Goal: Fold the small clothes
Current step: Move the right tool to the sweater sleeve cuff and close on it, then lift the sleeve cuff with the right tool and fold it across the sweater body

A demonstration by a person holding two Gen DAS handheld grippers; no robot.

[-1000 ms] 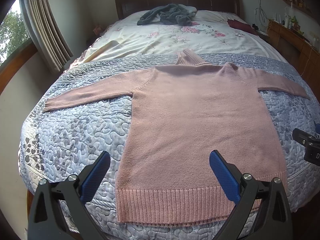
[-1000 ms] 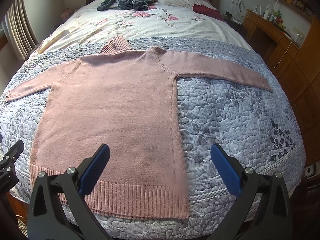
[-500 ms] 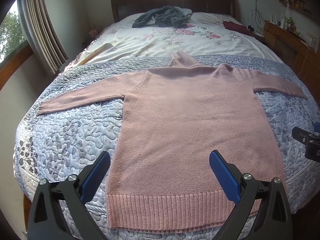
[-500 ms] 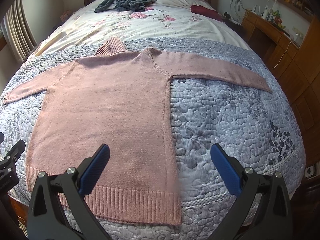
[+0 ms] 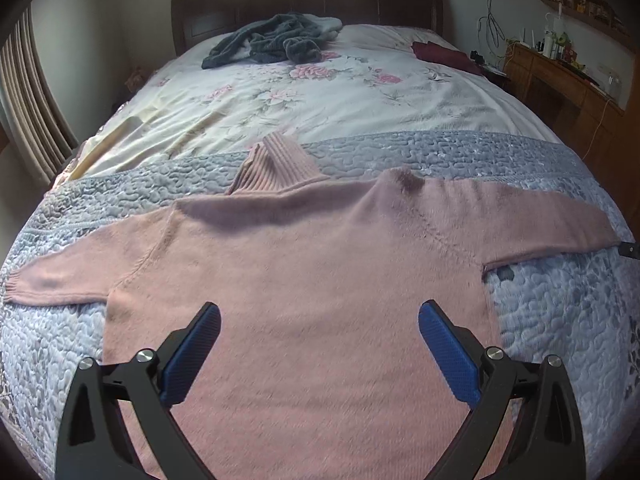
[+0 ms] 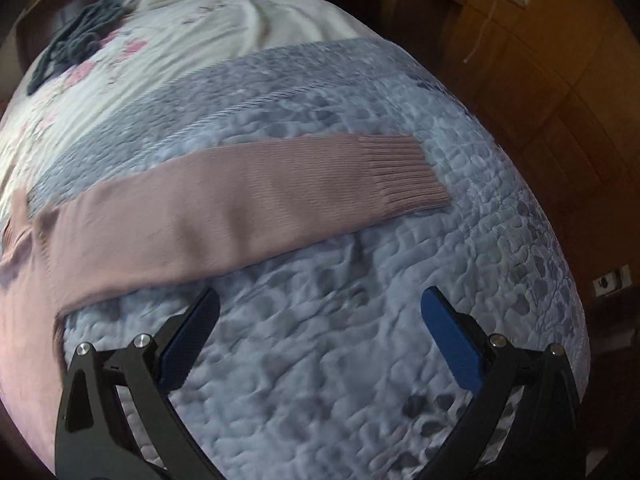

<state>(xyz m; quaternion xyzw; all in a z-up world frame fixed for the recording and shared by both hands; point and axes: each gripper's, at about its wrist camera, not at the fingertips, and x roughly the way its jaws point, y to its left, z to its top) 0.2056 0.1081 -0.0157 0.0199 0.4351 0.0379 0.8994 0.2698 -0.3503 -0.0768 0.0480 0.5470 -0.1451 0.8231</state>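
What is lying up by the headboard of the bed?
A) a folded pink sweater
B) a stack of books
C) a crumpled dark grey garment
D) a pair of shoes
C: a crumpled dark grey garment lies bunched on the floral cover just below the headboard, while the pink sweater lies spread flat, nearer the camera.

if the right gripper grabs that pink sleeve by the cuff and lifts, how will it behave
The pink sleeve will probably go limp and drape from the cuff: it is soft knit lying flat on the quilt. It likely drags the sweater body along, since they are joined. The fuzzy knit should resist slipping in the right gripper, which is open now.
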